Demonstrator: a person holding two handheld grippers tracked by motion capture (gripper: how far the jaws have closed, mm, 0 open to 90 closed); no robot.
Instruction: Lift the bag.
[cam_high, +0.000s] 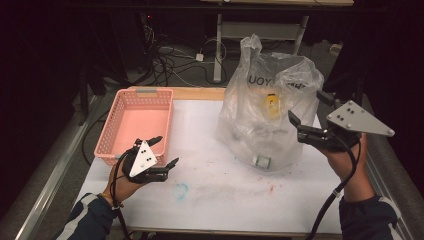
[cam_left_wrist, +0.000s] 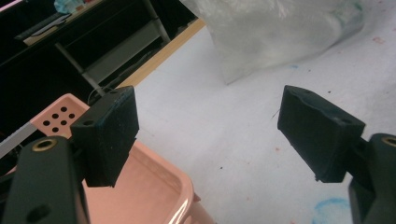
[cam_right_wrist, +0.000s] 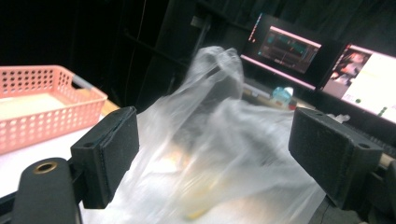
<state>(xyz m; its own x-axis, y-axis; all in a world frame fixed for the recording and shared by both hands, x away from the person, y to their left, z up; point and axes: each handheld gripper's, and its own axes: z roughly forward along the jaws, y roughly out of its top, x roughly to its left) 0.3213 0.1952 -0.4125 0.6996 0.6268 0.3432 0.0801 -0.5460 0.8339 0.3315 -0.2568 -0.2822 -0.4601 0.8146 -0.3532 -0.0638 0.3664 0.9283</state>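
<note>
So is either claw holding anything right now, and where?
Nothing is held. The left claw is open beside the basket; the right claw is open, facing the bag.

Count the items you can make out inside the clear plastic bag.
2. Inside the plastic bag, a yellow item sits near the middle, and a small white-and-green item lies at the bottom front. Creased film may hide more.

Left tool (cam_high: 165, 151) sits low with jaws apart; right tool (cam_high: 295, 123) is raised, jaws wide.
</note>
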